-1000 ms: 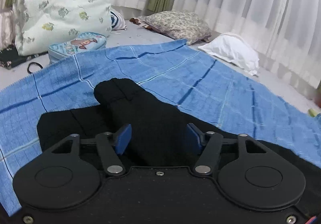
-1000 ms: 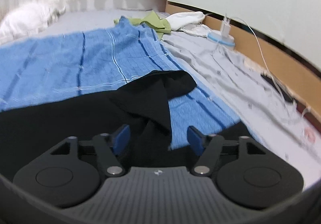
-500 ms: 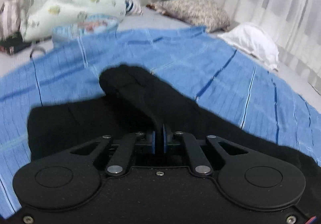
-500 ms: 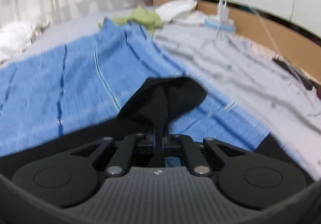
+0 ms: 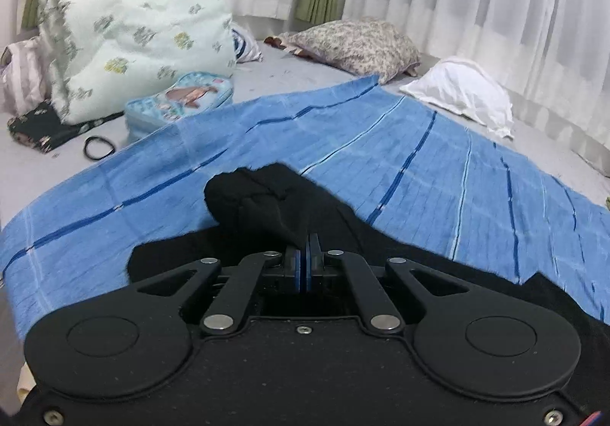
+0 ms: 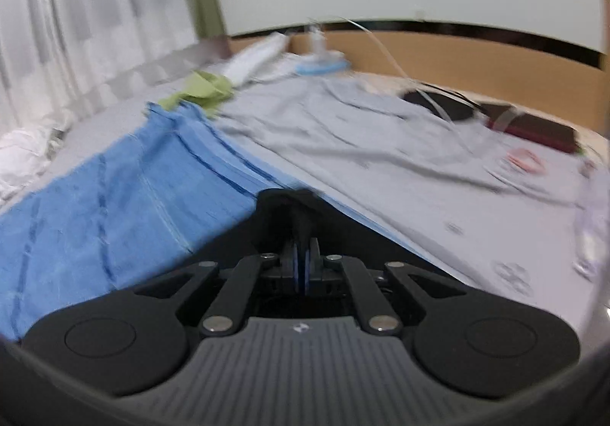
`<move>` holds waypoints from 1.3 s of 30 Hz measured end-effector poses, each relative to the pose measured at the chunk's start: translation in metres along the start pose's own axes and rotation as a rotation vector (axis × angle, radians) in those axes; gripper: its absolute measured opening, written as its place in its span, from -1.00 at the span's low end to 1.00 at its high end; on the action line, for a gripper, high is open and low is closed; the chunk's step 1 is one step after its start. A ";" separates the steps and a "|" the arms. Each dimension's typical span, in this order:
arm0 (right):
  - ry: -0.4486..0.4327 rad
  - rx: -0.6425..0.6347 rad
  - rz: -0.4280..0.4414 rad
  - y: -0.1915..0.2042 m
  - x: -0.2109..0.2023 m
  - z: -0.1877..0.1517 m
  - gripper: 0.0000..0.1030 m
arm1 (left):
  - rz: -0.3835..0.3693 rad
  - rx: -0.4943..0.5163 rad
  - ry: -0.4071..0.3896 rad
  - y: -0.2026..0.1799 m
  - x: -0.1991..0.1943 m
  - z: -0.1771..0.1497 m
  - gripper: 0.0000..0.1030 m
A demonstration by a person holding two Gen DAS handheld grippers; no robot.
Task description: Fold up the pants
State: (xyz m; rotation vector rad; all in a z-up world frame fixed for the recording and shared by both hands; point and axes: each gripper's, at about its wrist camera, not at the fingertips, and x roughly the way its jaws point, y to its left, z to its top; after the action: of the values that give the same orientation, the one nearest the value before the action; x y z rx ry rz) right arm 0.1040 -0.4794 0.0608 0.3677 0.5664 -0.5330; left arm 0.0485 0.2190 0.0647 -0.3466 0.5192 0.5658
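The black pants (image 5: 263,204) lie on a blue striped cloth (image 5: 381,155) spread over the bed. In the left wrist view my left gripper (image 5: 304,254) is shut on a bunched fold of the pants, which rises from the blue pads and ends in a rumpled lump ahead. In the blurred right wrist view my right gripper (image 6: 304,254) is shut on another edge of the black pants (image 6: 289,208), pulled up into a peak over the blue cloth (image 6: 114,197). The rest of the pants spreads dark under both grippers.
A folded quilt (image 5: 129,40), a blue pouch (image 5: 179,102), a patterned pillow (image 5: 354,44) and a white pillow (image 5: 461,94) lie at the far side. On the grey sheet (image 6: 381,143) to the right are a green cloth (image 6: 202,90), cables and dark items by the wooden headboard (image 6: 457,60).
Both grippers went from open around the black fabric to shut on it. The right gripper then swung sideways with a roll, lifting its fold; the left one shifted slightly with its fold.
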 end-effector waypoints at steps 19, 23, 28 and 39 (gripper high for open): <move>0.082 0.100 -0.061 -0.060 -0.019 -0.051 -0.90 | 0.051 0.072 0.042 0.021 -0.026 -0.025 -0.92; 0.083 0.100 -0.065 -0.065 -0.022 -0.048 -0.89 | 0.058 0.083 0.060 0.027 -0.027 -0.034 -0.92; 0.096 0.053 -0.088 -0.063 -0.021 -0.051 -0.82 | 0.085 0.107 0.115 0.029 -0.017 -0.047 -0.89; 0.043 -0.046 -0.102 -0.038 -0.061 -0.049 0.20 | 0.100 0.132 0.066 0.035 -0.032 -0.046 -0.07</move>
State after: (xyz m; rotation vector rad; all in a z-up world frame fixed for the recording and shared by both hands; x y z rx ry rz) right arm 0.0190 -0.4643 0.0512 0.3087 0.6406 -0.6103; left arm -0.0119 0.2127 0.0393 -0.2152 0.6370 0.6153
